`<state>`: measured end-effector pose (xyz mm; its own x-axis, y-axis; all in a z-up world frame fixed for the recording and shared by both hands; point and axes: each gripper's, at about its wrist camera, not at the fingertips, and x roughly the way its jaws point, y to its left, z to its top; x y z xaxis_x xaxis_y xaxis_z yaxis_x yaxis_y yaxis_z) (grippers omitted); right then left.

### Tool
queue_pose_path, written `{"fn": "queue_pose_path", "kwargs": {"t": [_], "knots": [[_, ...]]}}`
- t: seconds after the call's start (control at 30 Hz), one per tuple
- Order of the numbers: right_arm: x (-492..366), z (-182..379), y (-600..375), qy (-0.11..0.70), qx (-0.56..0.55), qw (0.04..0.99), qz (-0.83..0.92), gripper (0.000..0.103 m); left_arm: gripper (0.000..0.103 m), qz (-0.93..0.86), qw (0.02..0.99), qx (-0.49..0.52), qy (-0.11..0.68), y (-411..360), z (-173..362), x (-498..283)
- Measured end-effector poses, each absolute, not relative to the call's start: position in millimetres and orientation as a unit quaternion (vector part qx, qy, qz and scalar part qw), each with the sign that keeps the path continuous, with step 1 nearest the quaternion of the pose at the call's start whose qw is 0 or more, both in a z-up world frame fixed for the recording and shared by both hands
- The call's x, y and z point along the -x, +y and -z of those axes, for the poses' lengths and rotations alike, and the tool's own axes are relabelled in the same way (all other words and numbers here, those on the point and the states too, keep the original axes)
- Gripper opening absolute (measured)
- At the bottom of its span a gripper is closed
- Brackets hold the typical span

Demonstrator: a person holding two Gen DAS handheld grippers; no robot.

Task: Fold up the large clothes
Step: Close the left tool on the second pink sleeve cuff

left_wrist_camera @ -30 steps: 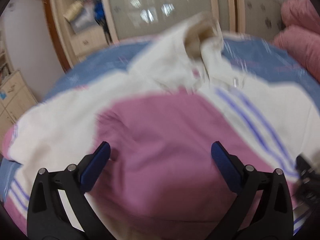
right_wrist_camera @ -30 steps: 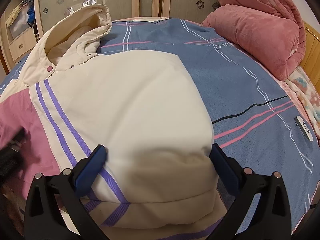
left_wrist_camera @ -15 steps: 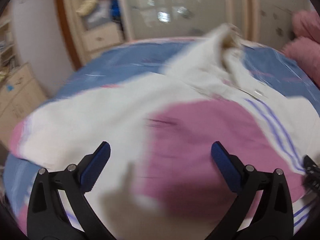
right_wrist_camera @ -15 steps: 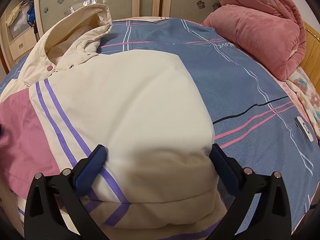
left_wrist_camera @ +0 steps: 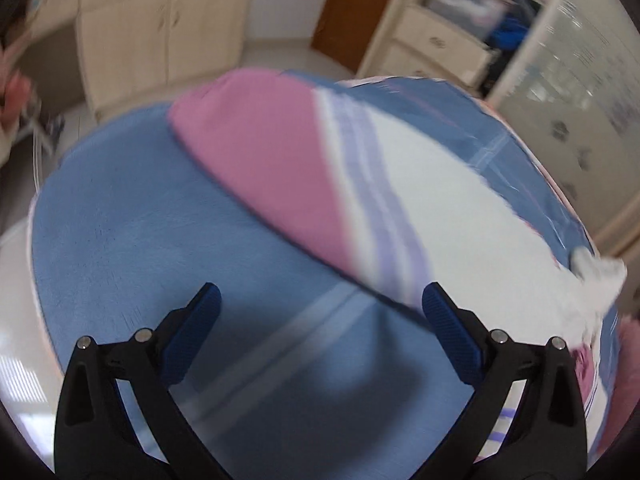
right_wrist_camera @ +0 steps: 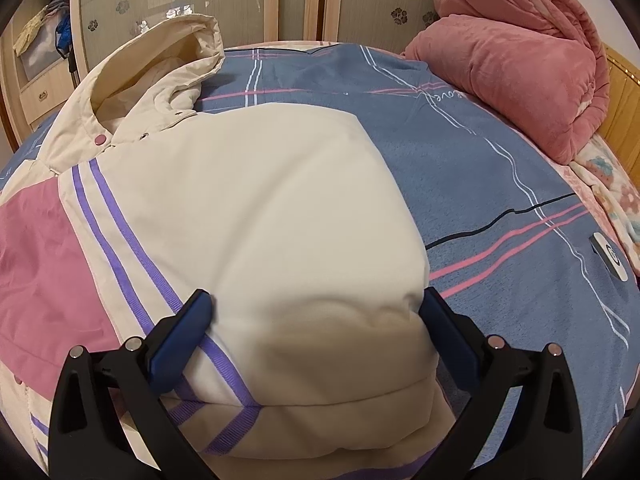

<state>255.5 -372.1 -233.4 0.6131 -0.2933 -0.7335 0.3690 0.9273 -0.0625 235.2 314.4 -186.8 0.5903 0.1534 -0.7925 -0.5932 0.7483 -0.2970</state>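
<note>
Left wrist view is motion-blurred; edges of everything soft. Left claw (left_wrist_camera: 316, 316) spread wide, nothing between its fingers, hovering over bare blue bedsheet (left_wrist_camera: 132, 240). Jacket sleeve (left_wrist_camera: 320, 184) lies across the bed ahead of it: pink cuff end, then purple stripes, then white, running off toward the right. The sleeve's near edge sits just beside the claw's right finger (left_wrist_camera: 444, 320); contact can't be told through the blur. Far right of this view a white fluffy bit, unclear what. Background: beige cabinets (left_wrist_camera: 160, 28), a drawer unit (left_wrist_camera: 436, 48), frosted sliding door (left_wrist_camera: 576, 92).

Right wrist view is sharp. Right claw (right_wrist_camera: 316, 320) released, fingers wide, straddling a cream folded section of the jacket (right_wrist_camera: 260, 208); both pads sit against the fabric sides, not pinching. Only this view shows the hood (right_wrist_camera: 160, 64) standing open, a pink snap near the collar, purple stripes, the pink front panel cut off at the left edge. Jacket hem cut off at the bottom. Pink quilt (right_wrist_camera: 520, 56) is bundled at the bed's far right corner. Small grey-white device (right_wrist_camera: 610, 256) lies on the sheet, its marking unreadable. Sheet print reads "Love" near the quilt.
</note>
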Motion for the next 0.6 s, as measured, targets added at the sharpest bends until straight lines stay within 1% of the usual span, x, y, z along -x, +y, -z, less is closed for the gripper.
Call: {"fn": "queue_pose_path", "kwargs": {"t": [0.07,0.17,0.27,0.3,0.33,0.37,0.4,0.43,0.5,0.57,0.6], "knots": [[-255.4,233.9,-371.4,0.398,-0.043,0.897,0.187,0.102,0.101,-0.213,0.845,0.315,0.376,342.2,200.6,-241.5],[-255.9,234.6,-372.2,0.396,-0.044,0.898,0.186,0.102,0.101,-0.223,0.84,0.352,0.347,364.8,206.5,-256.7],[-256.9,235.5,-374.0,0.395,-0.048,0.899,0.183,0.102,0.101,-0.241,0.842,0.336,0.346,378.5,206.9,-291.0],[-257.7,235.6,-374.2,0.395,-0.05,0.899,0.183,0.102,0.08,-0.246,0.844,0.336,0.337,380.7,203.4,-297.2],[-258.3,235.7,-374.9,0.396,-0.051,0.899,0.182,0.102,0.025,-0.239,0.849,0.349,0.315,381.8,197.2,-299.8],[-257.2,235.5,-375.0,0.396,-0.051,0.899,0.182,0.102,0.008,-0.215,0.848,0.375,0.307,383.2,191.6,-303.1],[-257.7,235.3,-374.5,0.396,-0.051,0.899,0.182,0.102,0.01,-0.178,0.851,0.401,0.287,380.6,182.2,-303.6],[-257.9,235.2,-374.5,0.396,-0.05,0.899,0.183,0.102,0.009,-0.158,0.858,0.406,0.272,373.2,172.2,-305.0],[-257.9,235.2,-374.8,0.396,-0.05,0.898,0.183,0.102,0.009,-0.11,0.882,0.383,0.252,344.0,141.5,-306.4],[-258.3,234.8,-374.5,0.396,-0.048,0.898,0.184,0.102,0.009,-0.028,0.904,0.349,0.245,290.0,105.7,-308.1],[-257.9,234.7,-374.5,0.396,-0.048,0.898,0.184,0.102,0.01,0.027,0.914,0.324,0.243,250.3,85.7,-307.1]]}}
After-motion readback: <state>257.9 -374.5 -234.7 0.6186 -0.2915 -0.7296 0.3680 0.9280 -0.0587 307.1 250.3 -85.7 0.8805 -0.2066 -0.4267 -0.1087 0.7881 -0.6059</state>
